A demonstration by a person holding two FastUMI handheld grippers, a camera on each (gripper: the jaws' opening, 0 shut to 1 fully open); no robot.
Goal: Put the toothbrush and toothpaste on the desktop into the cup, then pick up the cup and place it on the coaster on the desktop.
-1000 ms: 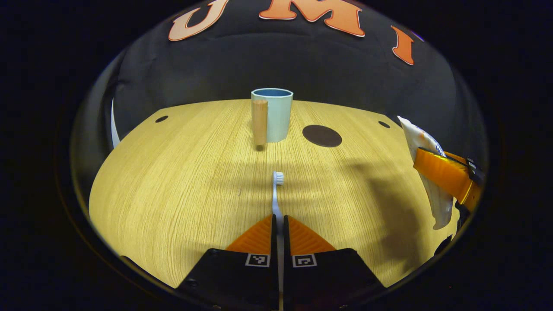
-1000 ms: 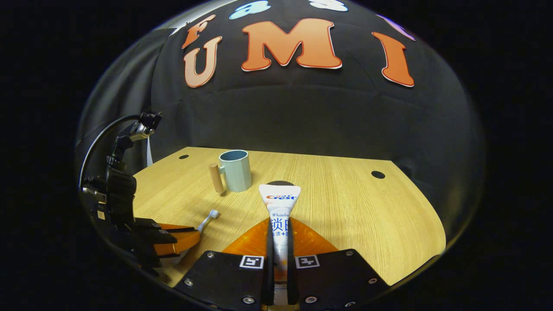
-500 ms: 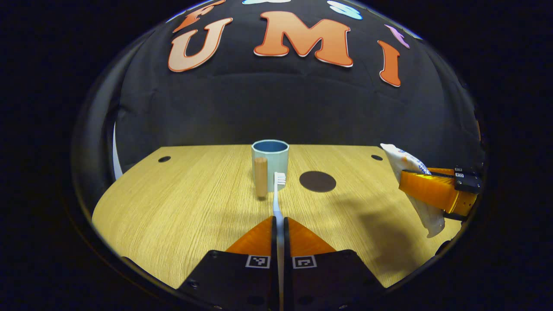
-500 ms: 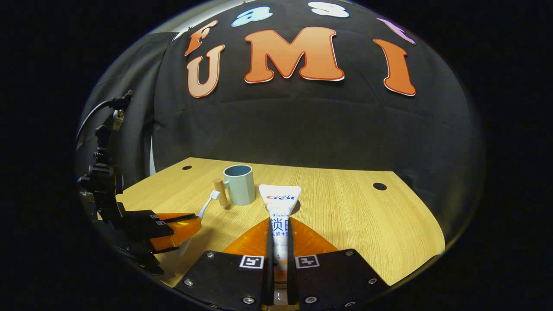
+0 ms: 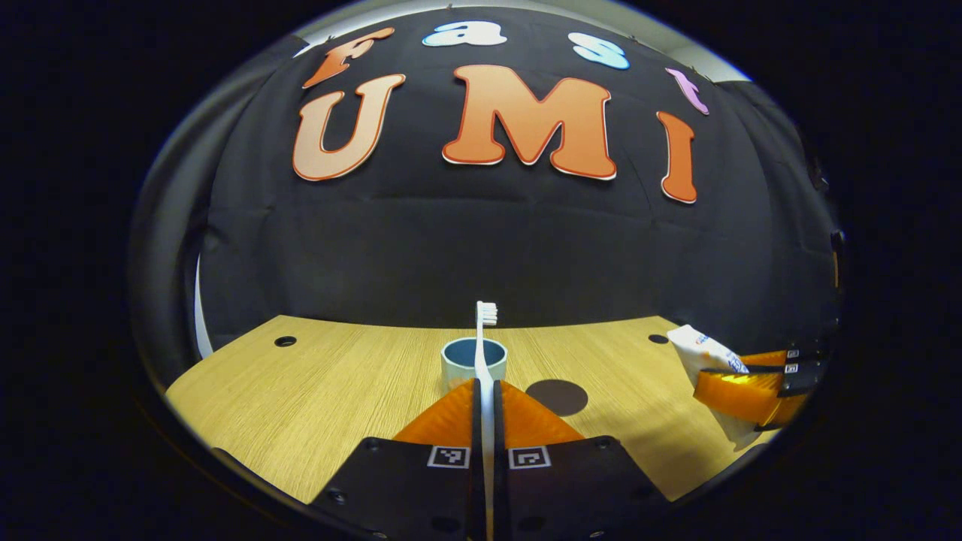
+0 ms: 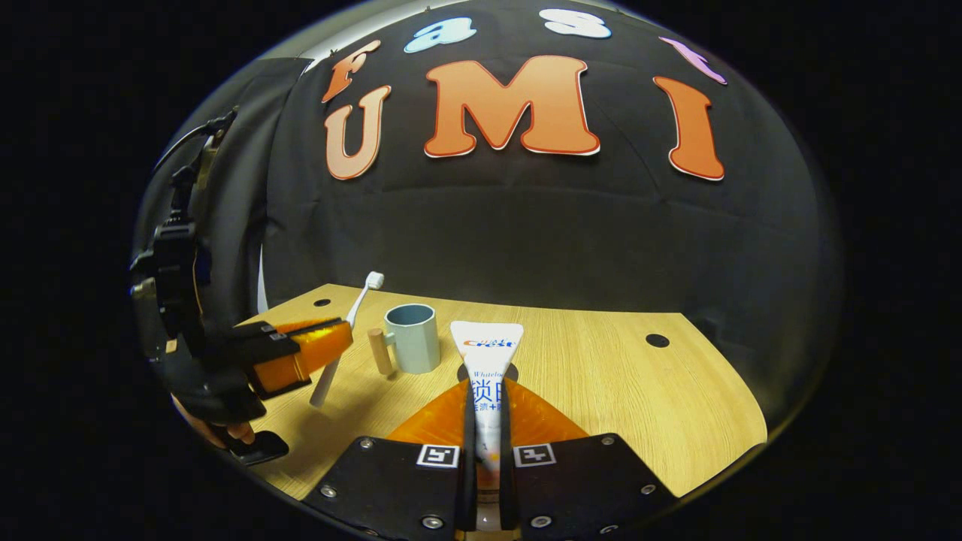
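The left gripper [image 5: 486, 391] is clamped on the toothbrush [image 5: 485, 338], bristles raised above the cup [image 5: 473, 361] on the desktop [image 5: 338, 383], while the right gripper [image 6: 487, 398] pinches the toothpaste tube [image 6: 487, 361] near the coaster [image 5: 556, 396].

Evenly lit from overhead; warm, bright wood on the desktop [image 5: 316, 391], dark cloth wall [image 6: 541, 233] soaking up light with faint sheen along folds. Soft shadow on the wood beneath the right gripper [image 5: 740, 391], another beneath the left gripper [image 6: 301, 359]. Mild glare on the toothpaste [image 6: 486, 376] tube face. Sharp focus mid-frame; toothbrush [image 5: 485, 353] bristles crisp. Strong fisheye bending toward the rim: table edges curved, wall bulging. Edges dimmer and slightly smeared. No motion blur noticeable.
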